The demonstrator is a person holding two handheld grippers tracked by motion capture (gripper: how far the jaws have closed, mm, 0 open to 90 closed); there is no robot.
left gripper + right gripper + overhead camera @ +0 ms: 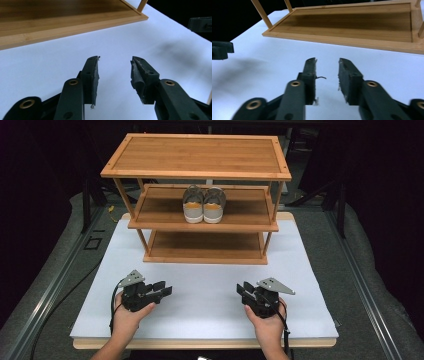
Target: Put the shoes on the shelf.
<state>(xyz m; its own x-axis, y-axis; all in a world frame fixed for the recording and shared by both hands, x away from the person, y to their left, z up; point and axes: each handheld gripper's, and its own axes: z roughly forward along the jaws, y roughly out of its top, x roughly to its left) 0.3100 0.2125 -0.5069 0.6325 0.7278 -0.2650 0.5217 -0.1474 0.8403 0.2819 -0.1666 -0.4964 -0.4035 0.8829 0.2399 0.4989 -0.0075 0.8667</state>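
A three-tier bamboo shoe rack [200,170] stands at the back of the white table top [205,290]. A pair of grey shoes with orange heel patches [203,205] sits on its middle shelf, heels toward me. My left gripper [164,288] rests low over the table at front left, held in a hand, open and empty; in the left gripper view [115,62] its jaws stand apart over bare white surface. My right gripper [241,290] is at front right, open and empty [327,62]. The two point inward toward each other.
The rack's bottom shelf [50,27] lies empty just ahead of the left gripper, and it shows ahead of the right gripper too [352,27]. Dark floor and a metal rail [55,285] surround the table. White table surface lies between the grippers.
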